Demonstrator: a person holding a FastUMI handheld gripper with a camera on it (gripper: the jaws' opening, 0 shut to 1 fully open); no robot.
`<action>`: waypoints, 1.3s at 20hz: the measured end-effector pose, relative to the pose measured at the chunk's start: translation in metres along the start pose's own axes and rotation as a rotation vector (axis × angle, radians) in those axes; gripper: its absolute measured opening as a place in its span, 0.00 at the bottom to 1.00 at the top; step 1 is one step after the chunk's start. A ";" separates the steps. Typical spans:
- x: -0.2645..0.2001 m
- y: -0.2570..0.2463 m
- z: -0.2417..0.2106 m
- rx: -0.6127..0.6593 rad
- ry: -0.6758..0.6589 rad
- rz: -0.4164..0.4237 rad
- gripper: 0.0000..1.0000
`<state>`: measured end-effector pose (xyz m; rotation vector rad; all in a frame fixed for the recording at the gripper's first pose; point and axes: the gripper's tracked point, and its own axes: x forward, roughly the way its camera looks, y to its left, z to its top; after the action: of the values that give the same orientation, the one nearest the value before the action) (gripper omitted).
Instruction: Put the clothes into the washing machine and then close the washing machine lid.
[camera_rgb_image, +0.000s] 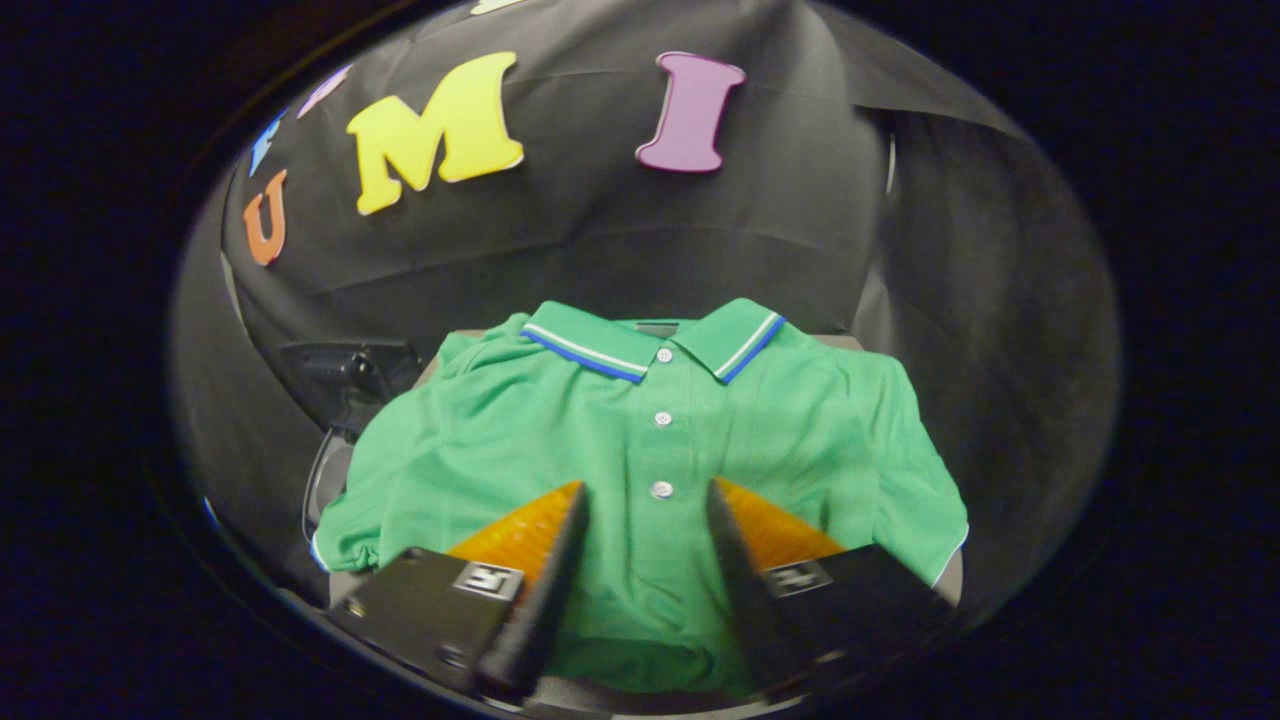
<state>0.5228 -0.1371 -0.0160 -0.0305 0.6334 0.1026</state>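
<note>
Cloth of the booth wall (600, 240) hangs dark behind everything I see. On the left, beside the shirt's sleeve, there is a dark device (345, 375) with a thin cable (312, 490) curving down from it; I cannot tell what it is. Next to it lies the green polo shirt (520, 430), spread flat with its front up on a pale surface (340, 583) which shows just at the edges of the shirt, and I cannot tell if this is a table or a part of the machine. The collar (590, 345) with white and blue stripes points away from me, and a row of white buttons (661, 418) runs down the middle toward me. My hand-held gripper (647, 495) is above the lower part of the shirt with its fingers wide apart, holding nothing; the lowest button sits between the two fingertips. On the right, the other sleeve (925, 490) falls over the edge of the surface.
</note>
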 end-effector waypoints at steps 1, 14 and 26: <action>0.003 0.000 0.002 -0.006 0.002 -0.011 0.53; -0.089 0.042 0.088 0.080 -0.131 0.127 0.05; -0.165 0.218 0.144 -0.079 -0.236 0.434 0.05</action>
<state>0.4525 0.0741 0.1987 0.0430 0.3913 0.5428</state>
